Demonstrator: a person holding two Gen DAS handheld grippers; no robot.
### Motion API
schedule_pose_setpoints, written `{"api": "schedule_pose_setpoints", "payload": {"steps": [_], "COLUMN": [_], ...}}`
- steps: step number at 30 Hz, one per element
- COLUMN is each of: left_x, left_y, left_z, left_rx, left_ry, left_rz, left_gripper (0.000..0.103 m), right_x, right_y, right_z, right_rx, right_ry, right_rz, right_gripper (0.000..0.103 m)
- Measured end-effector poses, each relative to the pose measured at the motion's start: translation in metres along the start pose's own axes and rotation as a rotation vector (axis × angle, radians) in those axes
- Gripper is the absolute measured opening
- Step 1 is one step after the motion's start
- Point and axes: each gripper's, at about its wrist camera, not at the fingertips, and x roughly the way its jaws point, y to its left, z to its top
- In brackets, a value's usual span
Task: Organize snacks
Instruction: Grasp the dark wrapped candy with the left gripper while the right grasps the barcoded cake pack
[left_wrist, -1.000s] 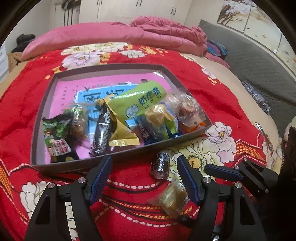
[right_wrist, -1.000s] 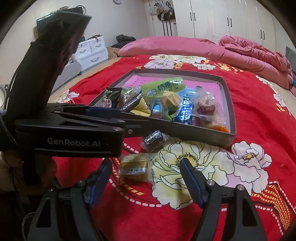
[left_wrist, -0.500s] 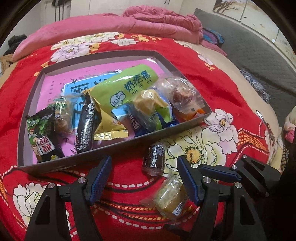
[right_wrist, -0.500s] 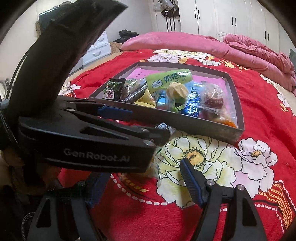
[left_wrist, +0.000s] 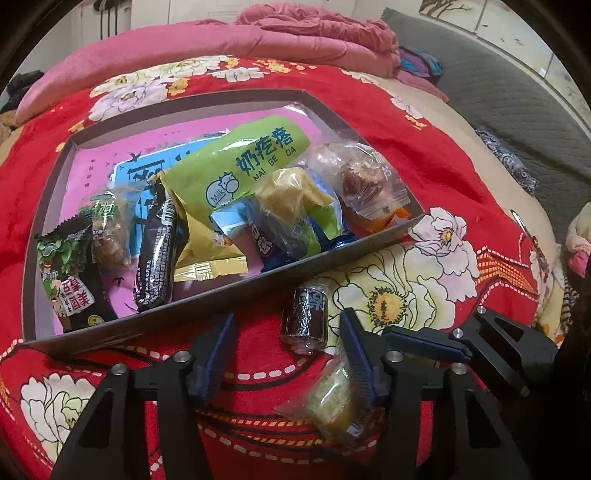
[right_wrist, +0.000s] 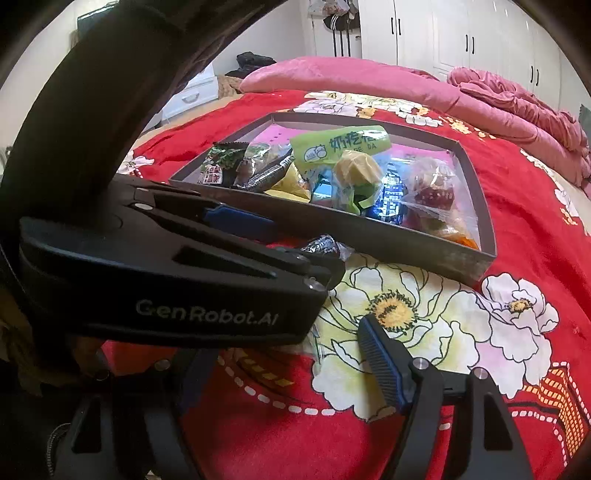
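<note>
The left gripper (left_wrist: 286, 338) tips steeply down over the red floral bedspread (left_wrist: 369, 110), just short of the near wall of the grey tray (left_wrist: 236, 295). Its jaws have just been closing and stand at a middling gap; the pads press on nothing. The dark foil-wrapped snack (left_wrist: 304, 314) lies on the bedspread between the two fingers, nearer the right one, apart from both and just outside the tray wall. The yellowish clear-wrapped snack (left_wrist: 332, 402) lies lower, partly under the right finger (left_wrist: 360, 354); whether that finger touches its wrapper cannot be told.

Inside the tray, from left to right, lie a black-and-green packet (left_wrist: 68, 273), a black bar (left_wrist: 157, 254), a green milk-snack bag (left_wrist: 243, 162) and a clear pack of reddish pieces (left_wrist: 364, 184), heaped so that several wrappers underneath are only partly seen.

In the right wrist view, the black body of the left gripper fills the left side and hides the right gripper's (right_wrist: 288, 360) left finger and most of the yellowish snack. Only the right finger (right_wrist: 382, 363) shows clearly. The right gripper slants down over the bedspread, jaws fairly wide and holding nothing.
</note>
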Motion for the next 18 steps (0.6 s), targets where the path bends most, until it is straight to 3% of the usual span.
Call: {"api": "schedule_pose_setpoints", "payload": {"steps": [3, 6, 13, 16, 18], "left_x": [0.001, 0.005, 0.009, 0.01, 0.01], "left_y": [0.0, -0.001, 0.0, 0.0, 0.001], "left_z": [0.001, 0.002, 0.003, 0.004, 0.004], "left_rx": [0.005, 0.009, 0.009, 0.009, 0.007], "left_ry": [0.002, 0.013, 0.023, 0.026, 0.025], "left_rz": [-0.009, -0.019, -0.048, -0.053, -0.06], "left_gripper": [0.051, 0.039, 0.028, 0.027, 0.027], "right_x": [0.001, 0.003, 0.005, 0.007, 0.009], "right_y": [0.0, 0.0, 0.002, 0.007, 0.01], "right_z": [0.0, 0.001, 0.001, 0.002, 0.002], "right_rx": [-0.001, -0.001, -0.018, -0.047, -0.074], "right_ry": [-0.003, -0.001, -0.006, -0.002, 0.003], "right_rz": [0.0, 0.0, 0.003, 0.002, -0.016], "right_gripper": [0.074, 0.071, 0.057, 0.047, 0.046]}}
